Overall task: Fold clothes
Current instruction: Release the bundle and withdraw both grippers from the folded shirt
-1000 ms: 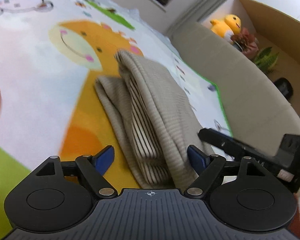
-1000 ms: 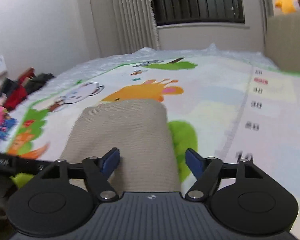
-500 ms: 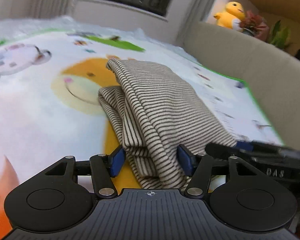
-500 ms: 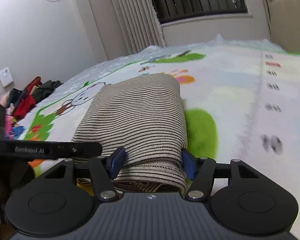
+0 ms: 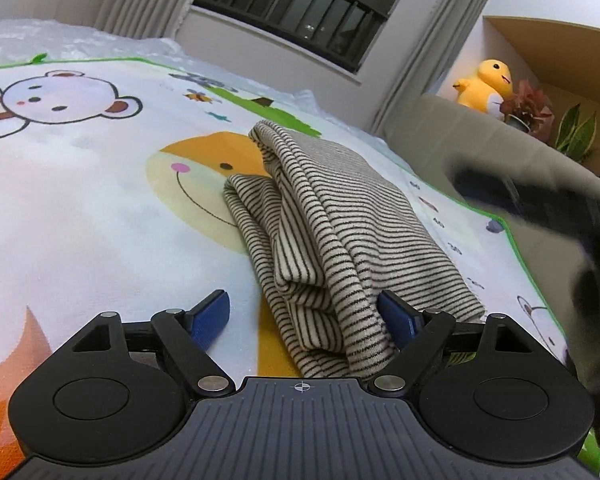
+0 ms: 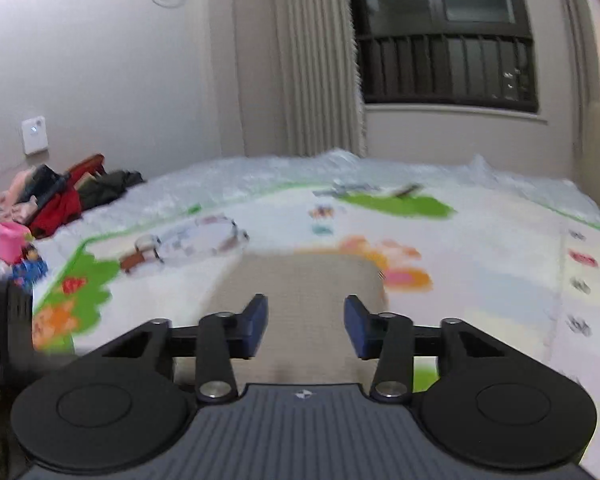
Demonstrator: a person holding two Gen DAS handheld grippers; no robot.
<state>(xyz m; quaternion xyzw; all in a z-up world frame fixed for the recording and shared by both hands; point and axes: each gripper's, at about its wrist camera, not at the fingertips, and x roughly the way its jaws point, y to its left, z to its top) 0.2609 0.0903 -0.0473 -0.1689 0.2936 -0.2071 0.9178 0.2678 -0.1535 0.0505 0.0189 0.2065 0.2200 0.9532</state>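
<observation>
Folded striped shirt (image 5: 340, 216) runs lengthwise away; both hand-held grippers apparently spread, empty.

Ribbed knit shirt (image 5: 340, 216), seemingly smooth mat (image 5: 80, 200)

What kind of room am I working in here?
Likely a home living room or playroom: a cartoon play mat covers the floor, a beige sofa with a yellow plush duck stands beside it, and a curtained window is behind.
</observation>
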